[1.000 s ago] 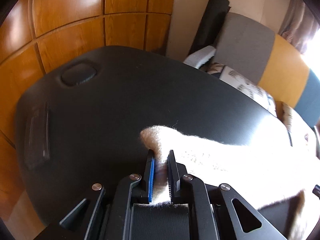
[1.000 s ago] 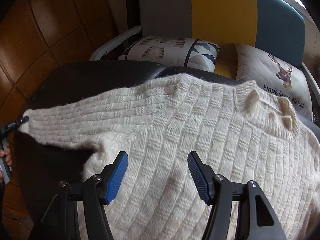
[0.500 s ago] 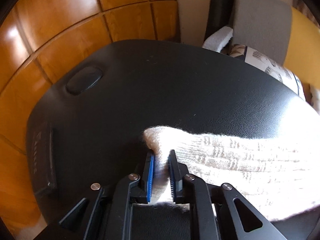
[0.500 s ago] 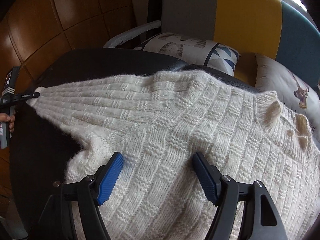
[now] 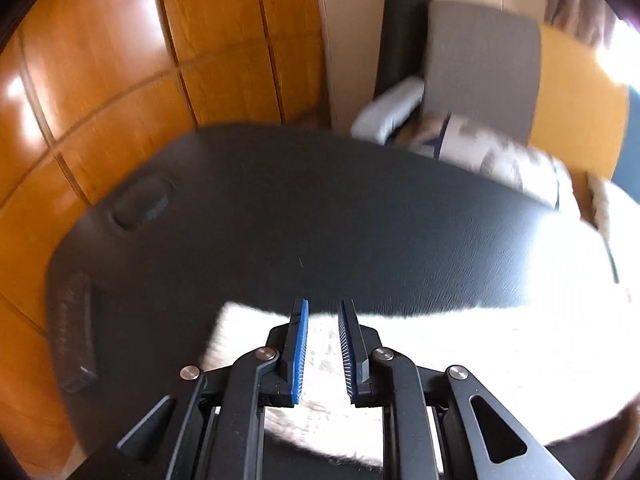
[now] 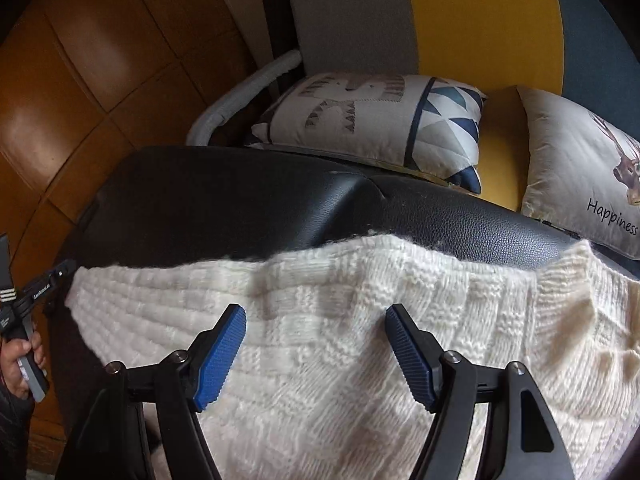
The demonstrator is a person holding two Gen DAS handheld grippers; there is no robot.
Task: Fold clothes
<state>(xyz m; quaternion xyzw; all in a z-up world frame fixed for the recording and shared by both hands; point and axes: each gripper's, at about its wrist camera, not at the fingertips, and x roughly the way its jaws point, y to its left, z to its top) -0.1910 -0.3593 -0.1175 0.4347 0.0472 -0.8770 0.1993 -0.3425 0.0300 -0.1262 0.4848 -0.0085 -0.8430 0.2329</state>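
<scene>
The left gripper (image 5: 322, 344) has its jaws a little apart, with a narrow gap between the blue pads, and nothing is pinched between them. It hangs just over the sleeve end (image 5: 256, 332) of the white knitted sweater (image 6: 360, 340). The picture is blurred, so I cannot tell if the pads touch the wool. The right gripper (image 6: 316, 356) has its jaws spread wide and holds nothing; it hovers over the body of the sweater.

The sweater lies on the black leather table (image 6: 248, 200), along its near edge. One sleeve stretches flat toward the left edge, where the left gripper is seen from the side in the right wrist view. The collar (image 6: 568, 280) is near the right side. Behind the far edge stands a sofa with two cushions (image 6: 372, 116).

In my judgement the task is at its beginning. The sweater is spread out and the sleeve is straight, but no fold is visible yet. The sleeves and the body remain to be folded.
</scene>
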